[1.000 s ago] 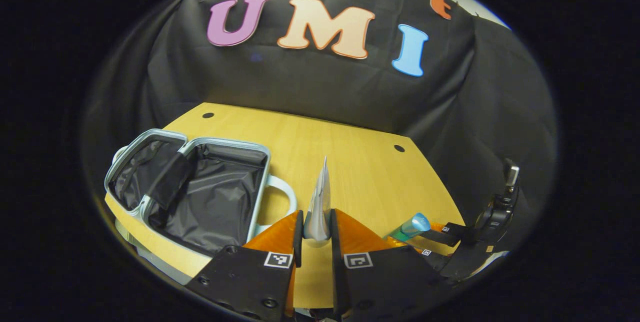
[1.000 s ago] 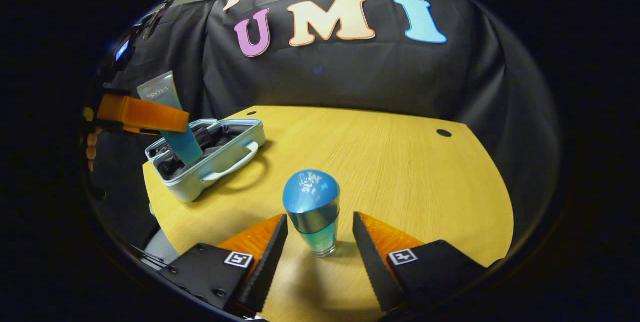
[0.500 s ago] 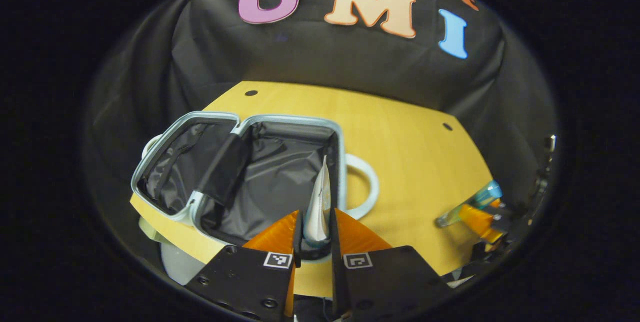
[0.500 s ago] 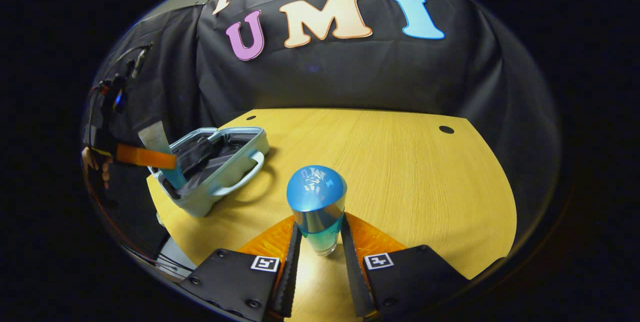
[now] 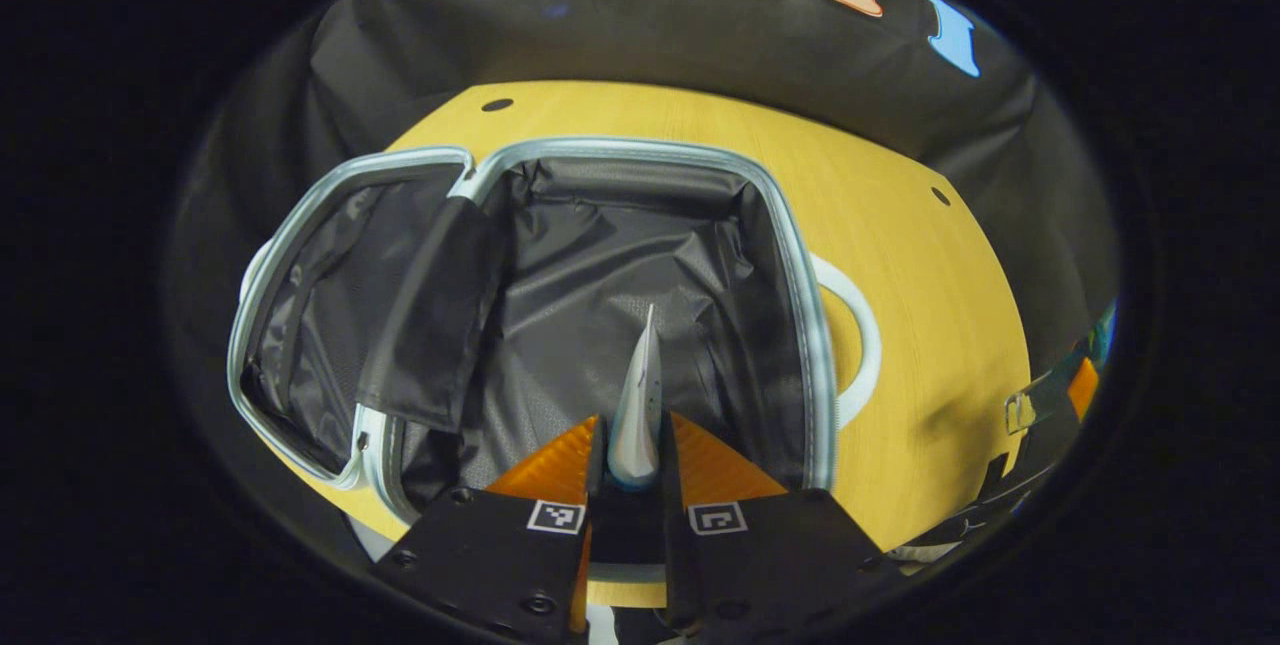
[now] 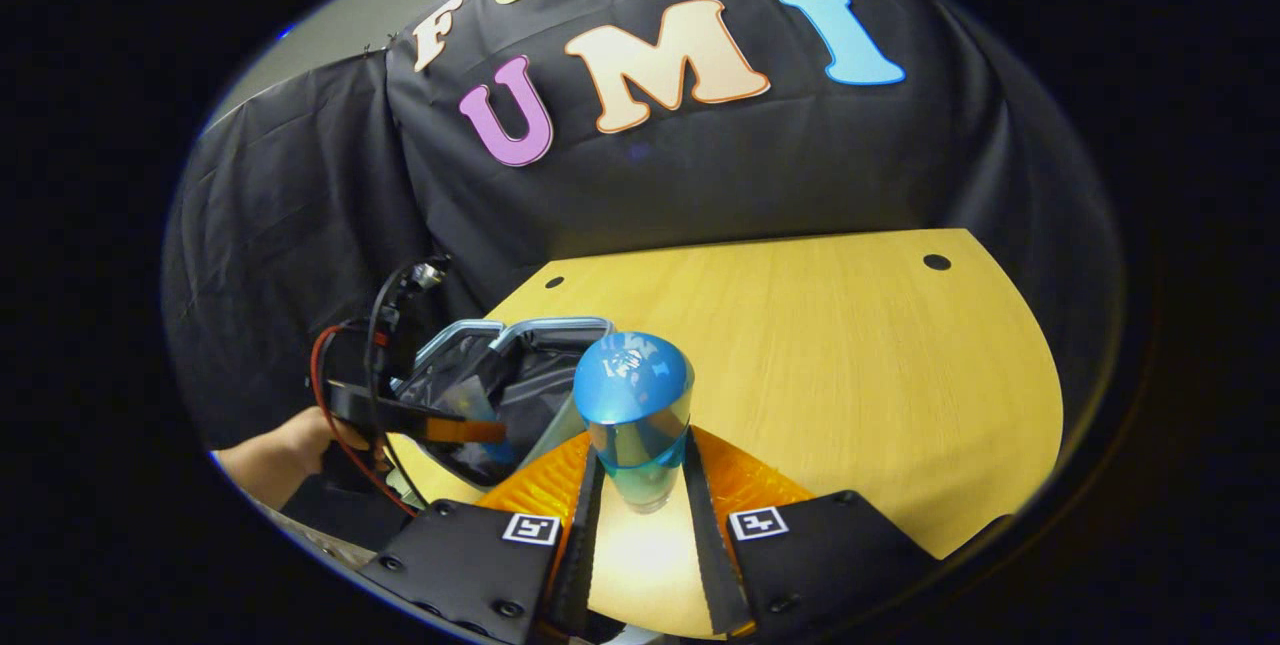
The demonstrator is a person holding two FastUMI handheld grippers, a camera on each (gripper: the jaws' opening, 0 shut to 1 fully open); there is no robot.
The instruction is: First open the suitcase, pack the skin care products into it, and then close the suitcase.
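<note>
The pale blue suitcase (image 5: 800, 255) lies open on the table, its black lining exposed. My left gripper (image 5: 632, 450) is shut on a silver-white tube (image 5: 640, 405), seen edge-on, held over the suitcase's right half. In the right gripper view, my right gripper (image 6: 637, 485) is shut on a blue-capped bottle (image 6: 633, 400) with a clear blue body, held upright above the table. Beyond it, the suitcase (image 6: 520, 333) and the left gripper (image 6: 420, 420) show at the left, with a hand (image 6: 290, 440) holding it. The right gripper (image 5: 1060, 400) appears at the far right edge of the left gripper view.
The yellow wooden table (image 6: 850, 355) stretches to the right of the suitcase, with small dark holes near its far edge. The suitcase's white handle (image 5: 860, 345) sticks out on its right side. A black divider flap (image 5: 430, 325) hangs between the two halves.
My left gripper moved forward and down over the open suitcase with the tube. My right gripper, which closed on the bottle, has lifted it and swung towards the suitcase.
</note>
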